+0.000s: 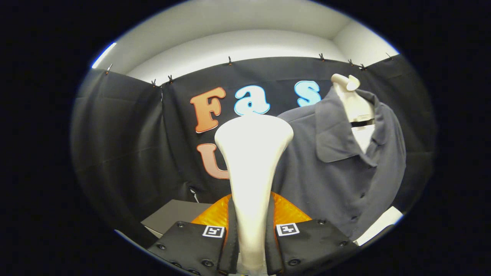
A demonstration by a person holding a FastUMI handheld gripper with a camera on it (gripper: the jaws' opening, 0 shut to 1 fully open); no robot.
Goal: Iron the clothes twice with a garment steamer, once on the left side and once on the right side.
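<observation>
My gripper (251, 241) is shut on the handle of a white garment steamer (251, 161), which stands upright between the fingers with its wide head at the top. A grey collared shirt (345, 168) with a button placket hangs on a cream mannequin torso (355, 103) beyond the fingers and to their right. The steamer head sits just left of the shirt's shoulder and chest, apart from the cloth as far as I can tell.
A grey box or table corner (172, 218) lies low to the left beyond the fingers. A white surface edge (379, 224) shows below the shirt's hem on the right. Black cloth walls close off the back and both sides.
</observation>
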